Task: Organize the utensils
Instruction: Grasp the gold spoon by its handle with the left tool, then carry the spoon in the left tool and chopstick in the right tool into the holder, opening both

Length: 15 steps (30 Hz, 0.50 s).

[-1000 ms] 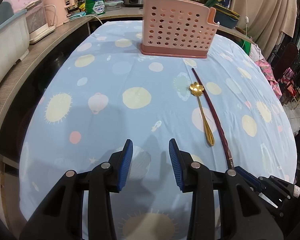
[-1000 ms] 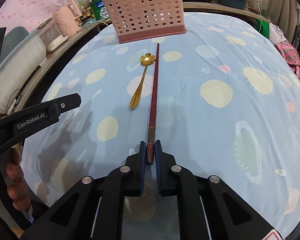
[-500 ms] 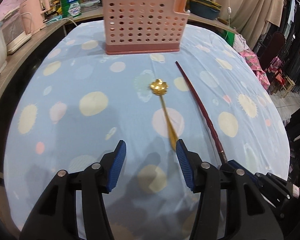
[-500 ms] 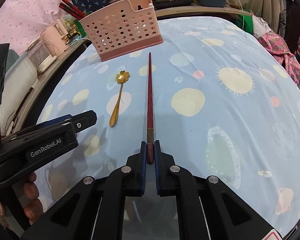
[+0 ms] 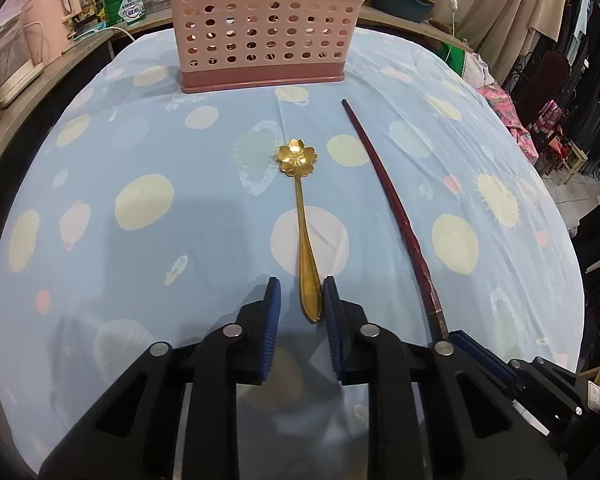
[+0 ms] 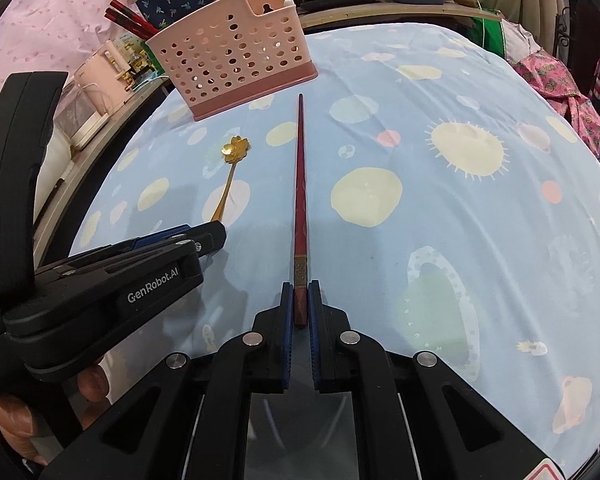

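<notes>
Left gripper (image 5: 300,304) jaws close around the gold flower spoon's (image 5: 303,236) handle tip, lying lengthwise straight ahead toward the pink caddy (image 5: 260,28); right gripper (image 6: 299,308) pinches the red chopstick (image 6: 300,184).

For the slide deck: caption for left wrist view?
Left gripper closing around gold spoon handle; pink caddy behind.
</notes>
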Tool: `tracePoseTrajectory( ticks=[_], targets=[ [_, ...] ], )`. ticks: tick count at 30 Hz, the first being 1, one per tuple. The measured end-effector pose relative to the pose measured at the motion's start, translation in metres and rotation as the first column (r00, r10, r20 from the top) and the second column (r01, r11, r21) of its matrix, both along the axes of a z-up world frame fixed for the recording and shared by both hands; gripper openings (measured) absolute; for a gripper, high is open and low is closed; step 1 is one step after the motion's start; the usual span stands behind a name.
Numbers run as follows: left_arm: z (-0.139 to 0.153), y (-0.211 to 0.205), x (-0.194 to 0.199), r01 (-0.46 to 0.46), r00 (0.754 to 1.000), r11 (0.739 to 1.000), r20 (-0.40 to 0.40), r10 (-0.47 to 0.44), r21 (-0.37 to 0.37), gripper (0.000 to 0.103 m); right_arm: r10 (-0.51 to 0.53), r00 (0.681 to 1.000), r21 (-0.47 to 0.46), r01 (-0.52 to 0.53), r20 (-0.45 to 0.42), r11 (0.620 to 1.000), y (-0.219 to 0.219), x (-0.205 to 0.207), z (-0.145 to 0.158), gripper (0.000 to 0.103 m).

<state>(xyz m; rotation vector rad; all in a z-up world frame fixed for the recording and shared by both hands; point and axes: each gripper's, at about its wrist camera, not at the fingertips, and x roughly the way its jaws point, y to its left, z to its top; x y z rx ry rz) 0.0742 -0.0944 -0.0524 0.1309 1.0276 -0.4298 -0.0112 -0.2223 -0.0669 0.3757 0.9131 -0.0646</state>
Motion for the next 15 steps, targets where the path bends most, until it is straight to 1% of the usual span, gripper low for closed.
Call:
tracePoseTrajectory(
  ticks=[2,9,15],
  targets=[
    [0.001,0.001,0.000,0.000,1.000,1.000,-0.007,0.000,-0.007,0.010,0.001,1.000,0.000,-0.001,0.000,1.000,0.000,0.001,0.000,0.007],
    [0.009,0.015,-0.003,-0.032,0.999,0.999,-0.019,0.032,-0.035,0.010,0.003,1.000,0.000,-0.003,0.007,1.000,0.001,0.000,0.004,0.007],
    [0.033,0.033,-0.005,-0.071,0.997,0.996,0.028,0.073,-0.062,0.010,0.004,0.999,0.004,-0.004,0.035,1.000,0.001,-0.002,0.016,0.007]
  ],
)
